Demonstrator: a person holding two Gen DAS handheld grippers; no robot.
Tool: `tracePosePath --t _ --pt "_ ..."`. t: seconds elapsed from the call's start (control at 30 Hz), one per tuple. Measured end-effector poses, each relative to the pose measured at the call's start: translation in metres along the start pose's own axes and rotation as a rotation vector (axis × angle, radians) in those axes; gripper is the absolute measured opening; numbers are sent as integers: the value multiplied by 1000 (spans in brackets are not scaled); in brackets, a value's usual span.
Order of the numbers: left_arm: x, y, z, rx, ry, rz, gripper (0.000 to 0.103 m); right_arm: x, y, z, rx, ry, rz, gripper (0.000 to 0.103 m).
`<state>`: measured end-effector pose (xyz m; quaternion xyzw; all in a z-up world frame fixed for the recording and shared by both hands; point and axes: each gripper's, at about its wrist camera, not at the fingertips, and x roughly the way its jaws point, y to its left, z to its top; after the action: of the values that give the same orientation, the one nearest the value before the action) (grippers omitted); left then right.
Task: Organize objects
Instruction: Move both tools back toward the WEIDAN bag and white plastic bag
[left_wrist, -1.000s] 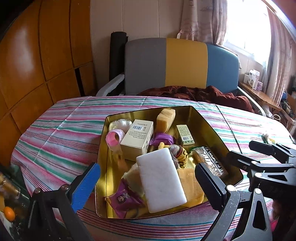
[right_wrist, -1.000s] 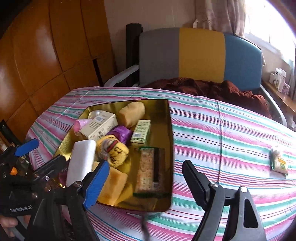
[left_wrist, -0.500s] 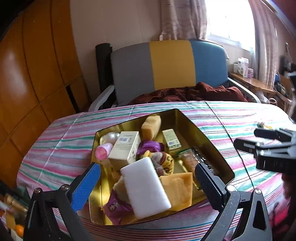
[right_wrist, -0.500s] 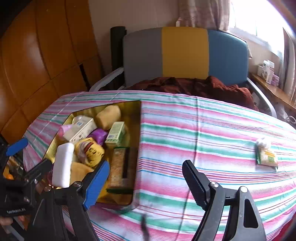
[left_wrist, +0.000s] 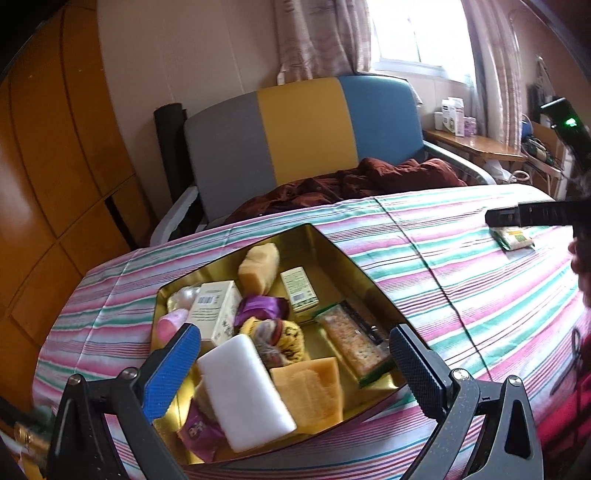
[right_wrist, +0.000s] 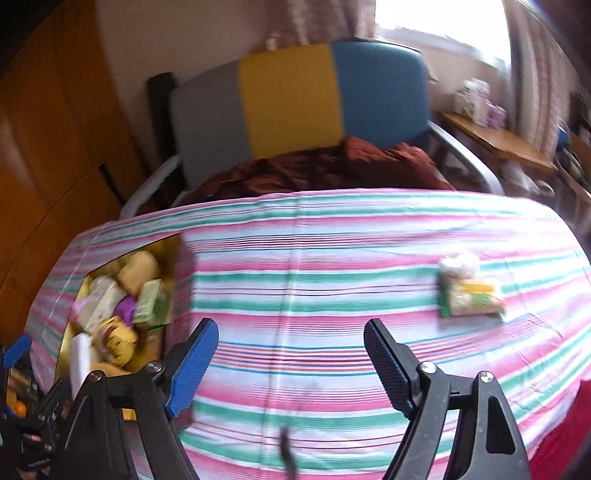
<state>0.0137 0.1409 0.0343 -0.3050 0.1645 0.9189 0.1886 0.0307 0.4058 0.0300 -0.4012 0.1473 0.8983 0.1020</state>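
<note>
A gold tin tray (left_wrist: 343, 266) on the striped tablecloth holds several items, among them a white block (left_wrist: 243, 391), a yellow sponge (left_wrist: 310, 395), a cereal bar packet (left_wrist: 354, 343) and a cream box (left_wrist: 218, 310). My left gripper (left_wrist: 295, 354) hangs open over the tray's near end with nothing between its fingers. A small green-and-yellow snack packet (right_wrist: 469, 295) lies alone on the cloth at the right. My right gripper (right_wrist: 290, 339) is open and empty over bare cloth, with the tray (right_wrist: 173, 251) to its left and the packet ahead to its right. In the left wrist view one black finger of the right gripper (left_wrist: 524, 216) shows just above the packet (left_wrist: 515, 238).
Behind the table stands a grey, yellow and blue chair (left_wrist: 306, 129) with a dark red blanket (left_wrist: 354, 184) on it. Wooden panelling (left_wrist: 55, 147) lines the left side. A shelf with small boxes (left_wrist: 454, 118) sits under the window at the right. The right wrist view is motion-blurred.
My right gripper has moved right, from over the tray's right edge out over bare cloth, nearer the snack packet. The left gripper has shifted and rolled above the tray. Both stay open.
</note>
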Motion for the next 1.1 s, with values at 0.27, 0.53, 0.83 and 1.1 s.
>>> tracePosePath --t 0.27,0.53,0.83,1.1 --pt "9 -27 8 30 17 -106 103 0 -103 16 234 23 -108 82" --pt "21 -54 14 70 41 -166 102 15 -198 27 492 46 -187 82" --pt "33 -74 18 101 73 -224 103 84 -228 36 443 150 -241 82" --pt "47 -90 18 123 117 -251 103 135 -228 59 297 240 -248 82"
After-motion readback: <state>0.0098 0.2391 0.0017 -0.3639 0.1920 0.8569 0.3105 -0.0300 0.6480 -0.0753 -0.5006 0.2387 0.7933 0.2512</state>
